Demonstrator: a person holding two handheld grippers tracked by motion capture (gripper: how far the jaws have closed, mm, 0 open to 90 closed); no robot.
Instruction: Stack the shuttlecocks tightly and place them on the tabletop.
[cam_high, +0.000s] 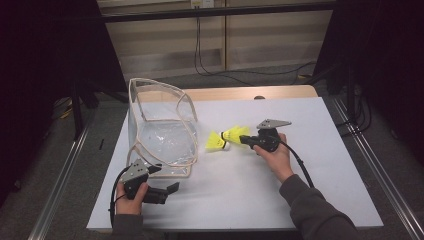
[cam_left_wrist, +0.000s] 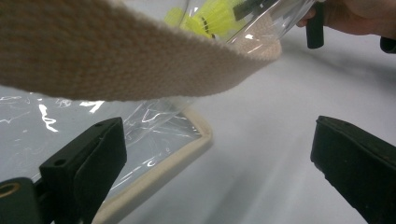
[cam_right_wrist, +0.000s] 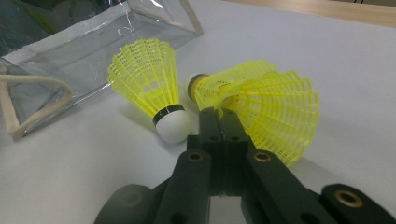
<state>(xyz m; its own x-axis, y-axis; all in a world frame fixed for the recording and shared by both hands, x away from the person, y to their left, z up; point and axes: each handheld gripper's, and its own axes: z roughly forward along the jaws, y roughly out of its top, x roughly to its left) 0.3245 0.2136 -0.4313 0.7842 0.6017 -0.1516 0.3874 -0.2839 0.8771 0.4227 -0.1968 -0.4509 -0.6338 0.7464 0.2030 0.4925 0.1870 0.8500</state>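
One shuttlecock (cam_right_wrist: 261, 105) — skirt pinched between the right fingers (cam_right_wrist: 212, 122)

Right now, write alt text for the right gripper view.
The right gripper is shut on the skirt of a yellow shuttlecock on the white table. A second yellow shuttlecock lies beside it, near a clear bag.

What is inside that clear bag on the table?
Nothing shows inside the clear bag; its plastic looks empty. Both yellow shuttlecocks lie outside, one pinched by the right gripper.

Table brightly lit, surroundings dark; nearest beige strap (cam_left_wrist: 116, 56) blurred.
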